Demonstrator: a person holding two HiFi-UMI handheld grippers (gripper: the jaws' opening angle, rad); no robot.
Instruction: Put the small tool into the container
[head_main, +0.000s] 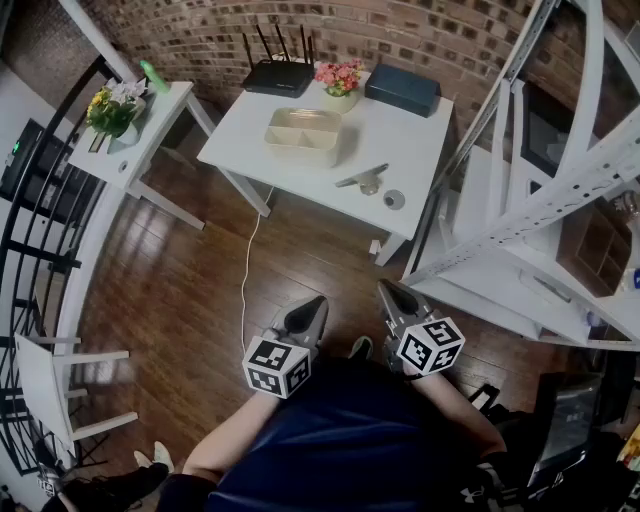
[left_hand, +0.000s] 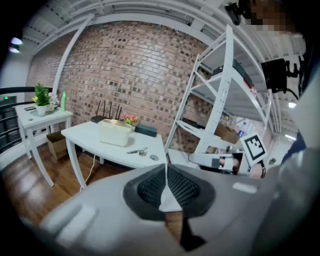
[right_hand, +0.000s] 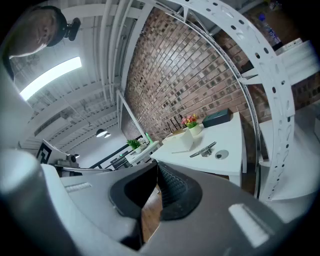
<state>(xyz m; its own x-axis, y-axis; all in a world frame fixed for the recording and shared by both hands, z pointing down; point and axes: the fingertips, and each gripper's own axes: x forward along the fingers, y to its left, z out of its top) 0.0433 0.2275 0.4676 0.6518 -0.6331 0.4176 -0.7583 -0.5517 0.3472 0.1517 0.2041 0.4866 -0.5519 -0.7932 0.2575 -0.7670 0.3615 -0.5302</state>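
A slim grey small tool (head_main: 360, 177) lies on the white table (head_main: 420, 150), near its front right part. A beige container (head_main: 303, 135) stands mid-table, left of and behind the tool. Both grippers hang low near the person's body over the wood floor, well short of the table. My left gripper (head_main: 312, 305) is shut with nothing between its jaws, and so is my right gripper (head_main: 388, 293). In the left gripper view, the container (left_hand: 115, 132) and tool (left_hand: 136, 150) show far beyond the shut tips (left_hand: 165, 167). In the right gripper view, the tool (right_hand: 202, 149) lies beyond the shut tips (right_hand: 157, 167).
A small round disc (head_main: 394, 199) lies just right of the tool. A router (head_main: 280, 75), a flower pot (head_main: 340, 80) and a dark box (head_main: 402, 88) line the table's back. A side table with a plant (head_main: 130, 120) stands left, white shelving (head_main: 560, 200) right. A cable (head_main: 245, 280) crosses the floor.
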